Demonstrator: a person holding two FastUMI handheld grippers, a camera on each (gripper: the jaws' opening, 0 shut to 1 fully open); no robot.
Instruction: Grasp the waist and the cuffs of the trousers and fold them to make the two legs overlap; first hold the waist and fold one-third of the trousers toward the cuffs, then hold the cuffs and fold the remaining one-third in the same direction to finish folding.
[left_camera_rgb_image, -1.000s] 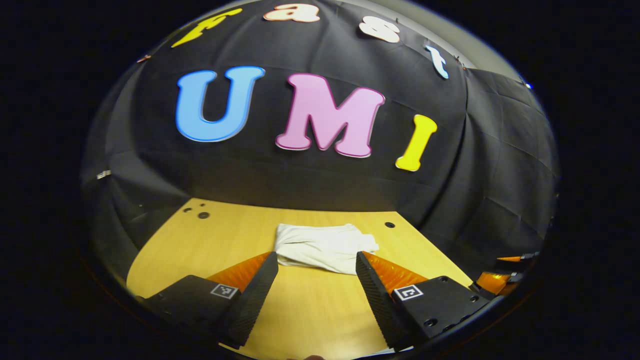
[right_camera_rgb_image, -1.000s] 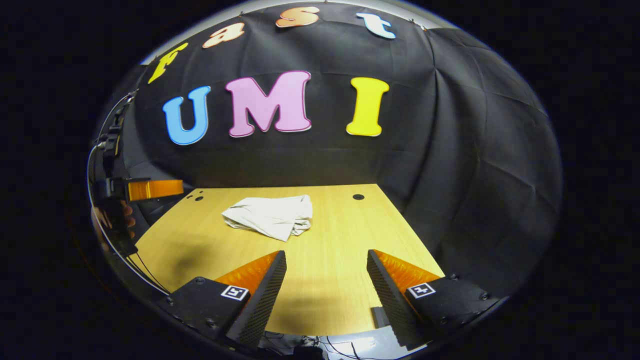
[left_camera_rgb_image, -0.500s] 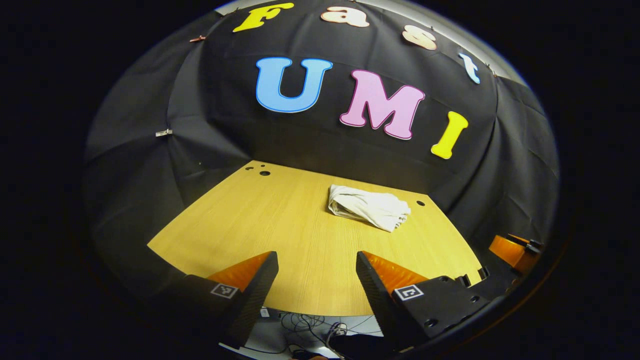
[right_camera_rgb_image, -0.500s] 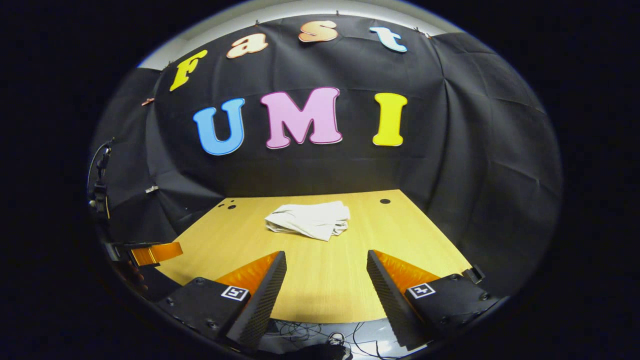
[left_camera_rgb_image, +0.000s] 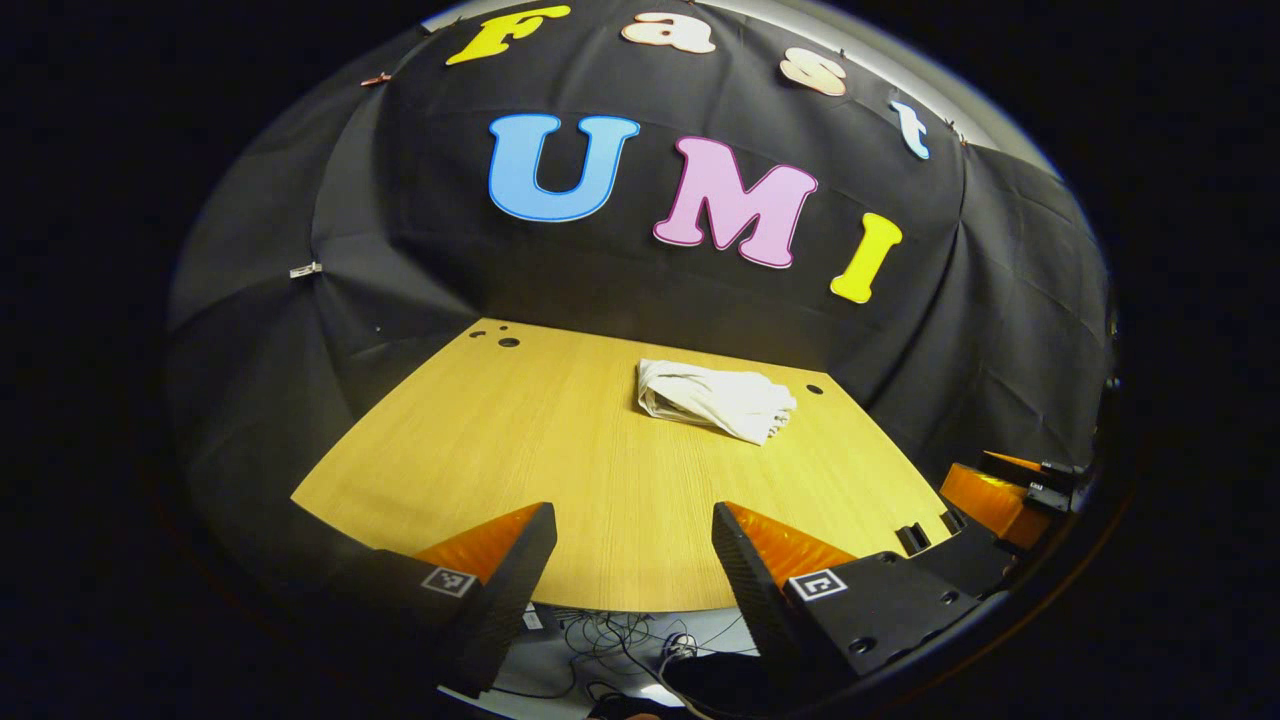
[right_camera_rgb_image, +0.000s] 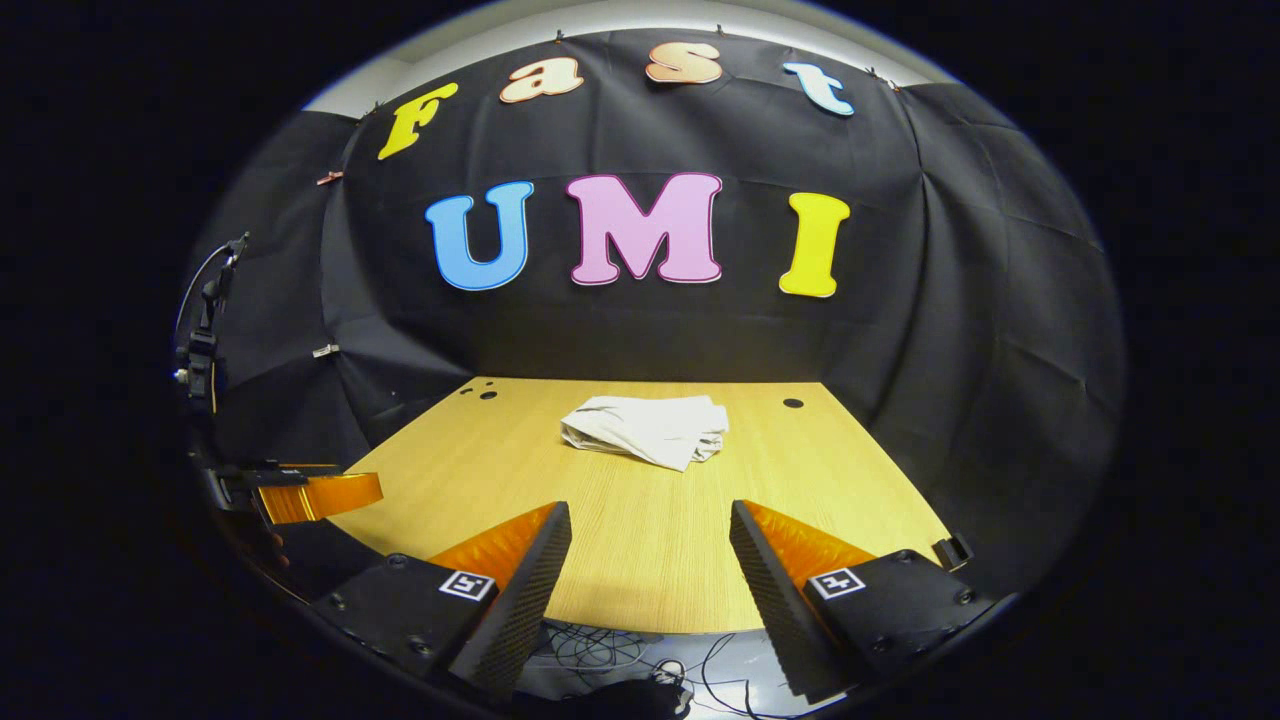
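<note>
White folded trousers (right_camera_rgb_image: 648, 428) lie well beyond both grippers (left_camera_rgb_image: 632, 560) (right_camera_rgb_image: 650, 560), each spread apart.

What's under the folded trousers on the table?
The folded white trousers lie directly on the wooden table, toward its far side. Bare wood surrounds the bundle. Whatever sits beneath the cloth, or between its layers, is covered and cannot be seen.
</note>
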